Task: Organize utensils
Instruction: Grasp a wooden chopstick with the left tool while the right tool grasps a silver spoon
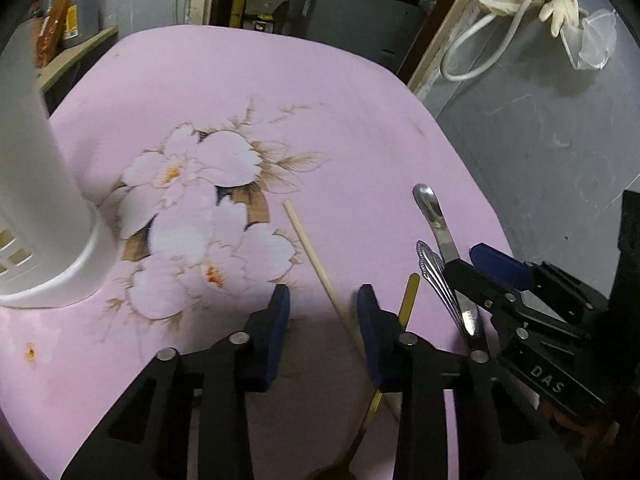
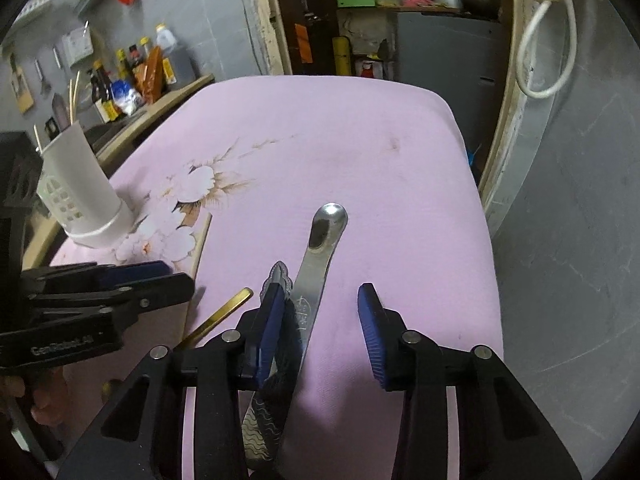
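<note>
Since the steel spoon (image 2: 320, 264) looks thin, stiff and slippery, the spread, empty right gripper (image 2: 320, 336) should pinch its flat mid-handle; the left gripper (image 1: 322, 332) gapes empty too.

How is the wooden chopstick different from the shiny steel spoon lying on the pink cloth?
The chopstick is pale wood, thin and straight; the steel spoon is mirror-bright metal, flat-handled, with a rounded end. The chopstick runs between the left gripper fingers; the spoon lies between the right gripper fingers. Both lie flat on the pink cloth, ungripped.
</note>
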Motion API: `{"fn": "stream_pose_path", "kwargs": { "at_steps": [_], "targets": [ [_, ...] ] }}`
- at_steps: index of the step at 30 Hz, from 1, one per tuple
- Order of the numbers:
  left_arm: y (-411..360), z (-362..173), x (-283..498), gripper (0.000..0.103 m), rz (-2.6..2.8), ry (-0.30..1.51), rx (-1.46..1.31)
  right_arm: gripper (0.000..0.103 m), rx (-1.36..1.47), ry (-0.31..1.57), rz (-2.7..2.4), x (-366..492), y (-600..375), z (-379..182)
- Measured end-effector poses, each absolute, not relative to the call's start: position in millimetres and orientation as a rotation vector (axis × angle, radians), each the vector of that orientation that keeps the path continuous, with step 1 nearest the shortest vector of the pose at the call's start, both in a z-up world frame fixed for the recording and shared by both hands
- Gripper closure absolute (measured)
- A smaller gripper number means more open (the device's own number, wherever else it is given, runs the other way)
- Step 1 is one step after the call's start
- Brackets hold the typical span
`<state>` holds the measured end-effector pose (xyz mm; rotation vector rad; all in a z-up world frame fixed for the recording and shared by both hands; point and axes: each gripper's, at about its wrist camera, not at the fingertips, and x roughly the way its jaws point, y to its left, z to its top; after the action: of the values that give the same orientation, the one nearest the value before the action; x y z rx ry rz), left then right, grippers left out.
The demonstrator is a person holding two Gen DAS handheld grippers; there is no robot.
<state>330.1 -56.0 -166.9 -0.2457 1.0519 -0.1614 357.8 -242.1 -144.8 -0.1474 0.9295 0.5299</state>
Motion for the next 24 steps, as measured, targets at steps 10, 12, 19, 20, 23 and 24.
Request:
{"fn": "stream_pose_path", "kwargs": {
  "at_steps": [10,12,19,20,23,24],
  "targets": [
    [-57,-173,336,0.093,-0.147,1.069,-0.234,0.084,-0.198,0.929,0.505,349,-260,-143],
    [-55,-172,335,0.093,-0.147,1.075,-0.241,0.084,-0.183,0.938,0.498,351,-260,-143],
    [-53,-172,340,0.093,-0.158,1.087,-0.288,0.081,-0.136,0.988,0.490,379,-249,-149],
    [-53,-172,340,0.093,-0.159,1.087,-0.291,0.081,-0.123,0.996,0.489,384,-248,-151],
    [-54,-172,342,0.093,-0.161,1.088,-0.285,0.080,-0.134,1.008,0.485,395,-242,-154],
    [-57,-172,345,0.093,-0.160,1.089,-0.279,0.080,-0.149,1.014,0.476,396,-238,-154]
  ]
}}
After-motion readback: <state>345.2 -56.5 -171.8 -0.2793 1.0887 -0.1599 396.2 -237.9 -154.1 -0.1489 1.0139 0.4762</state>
